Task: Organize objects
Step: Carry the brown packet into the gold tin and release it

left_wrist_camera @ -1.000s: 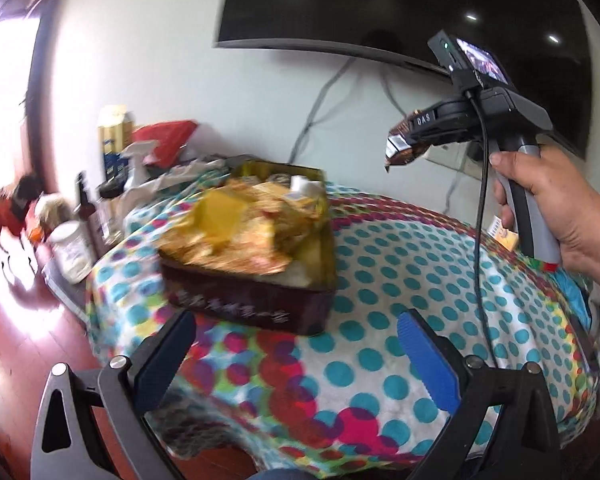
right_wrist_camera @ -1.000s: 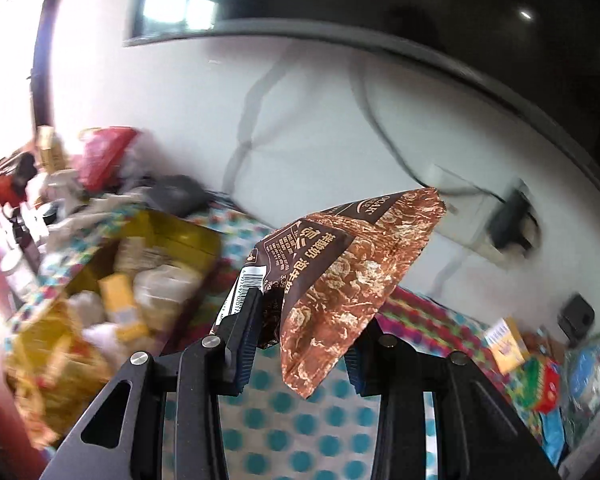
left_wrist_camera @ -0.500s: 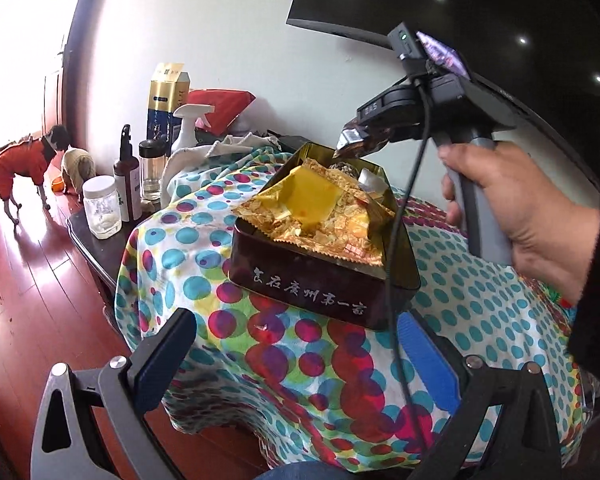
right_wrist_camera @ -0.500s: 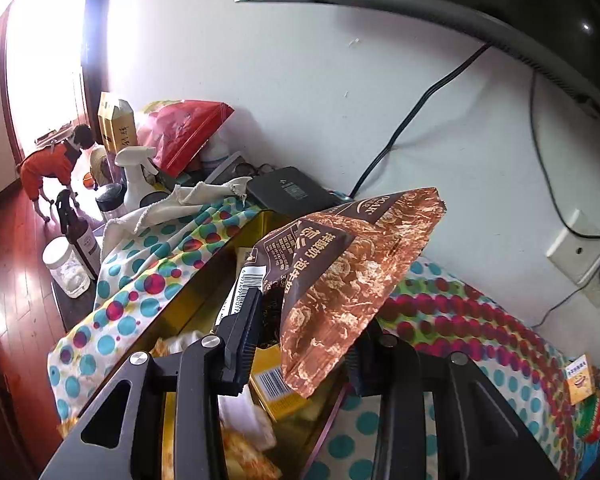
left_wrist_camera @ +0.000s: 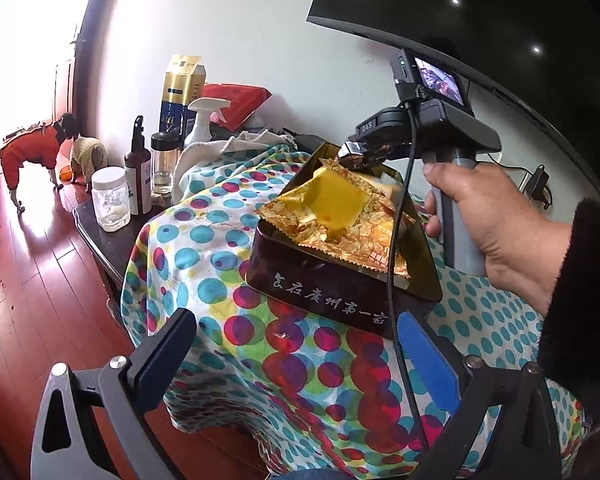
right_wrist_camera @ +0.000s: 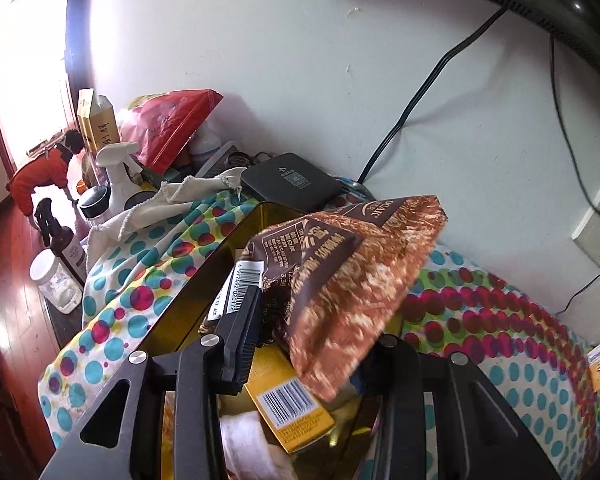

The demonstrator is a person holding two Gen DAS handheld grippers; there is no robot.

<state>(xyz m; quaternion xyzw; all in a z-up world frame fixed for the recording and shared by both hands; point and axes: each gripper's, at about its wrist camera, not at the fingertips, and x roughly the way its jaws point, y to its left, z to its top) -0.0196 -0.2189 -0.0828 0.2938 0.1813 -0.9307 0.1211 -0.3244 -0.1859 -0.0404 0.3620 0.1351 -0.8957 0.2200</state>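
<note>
Right gripper clamped on brown snack packet above tin; left gripper wide open, empty, at 6 o'clock

The left gripper has grey metal arms with silver screws and blue finger pads. The right gripper is black, with ribbed pads, a grey handle, a small screen and a black cable. A fuzzy black sleeve covers the right wrist.

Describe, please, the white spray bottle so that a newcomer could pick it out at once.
Find the table under the polka-dot cloth, then its bare dark end. The white spray bottle stands there before the gold-and-blue carton, the only all-white, trigger-topped bottle.
</note>
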